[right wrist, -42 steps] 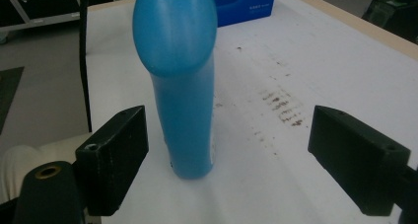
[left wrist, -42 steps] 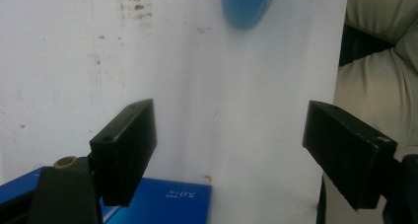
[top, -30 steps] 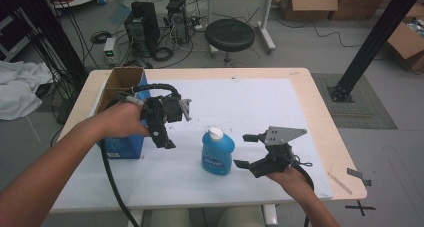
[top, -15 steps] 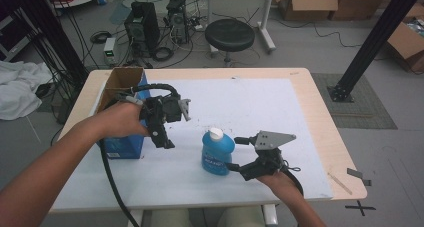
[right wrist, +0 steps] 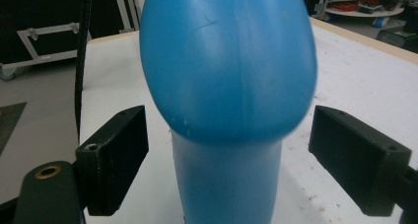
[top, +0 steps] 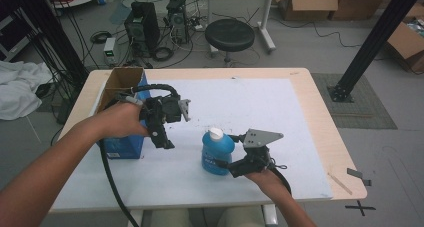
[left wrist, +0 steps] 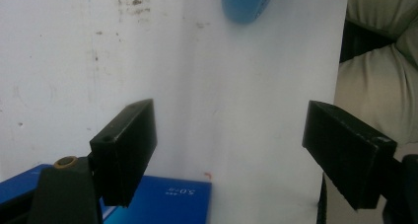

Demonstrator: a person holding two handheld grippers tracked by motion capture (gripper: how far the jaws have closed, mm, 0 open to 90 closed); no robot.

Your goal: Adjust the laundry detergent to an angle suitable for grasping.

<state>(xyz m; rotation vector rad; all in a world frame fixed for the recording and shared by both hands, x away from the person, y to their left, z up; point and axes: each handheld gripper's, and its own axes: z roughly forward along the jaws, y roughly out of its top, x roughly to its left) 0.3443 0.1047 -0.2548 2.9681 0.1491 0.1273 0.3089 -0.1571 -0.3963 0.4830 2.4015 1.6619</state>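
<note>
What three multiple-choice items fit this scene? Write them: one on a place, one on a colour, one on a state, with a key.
1. Where does the bottle stand?
A. on the white mat
B. inside the box
C. on the stool

2. What colour is the bottle's cap?
A. red
B. white
C. black

3. How are the jaws of the right gripper set?
A. shut on the bottle
B. shut on nothing
C. open on either side of the bottle

Key: 1 A, the high view shows it upright on the mat, apart from the box. 2 B, the cap shows white against the blue body. 3 C, the right gripper view shows a gap between each jaw and the bottle.
</note>
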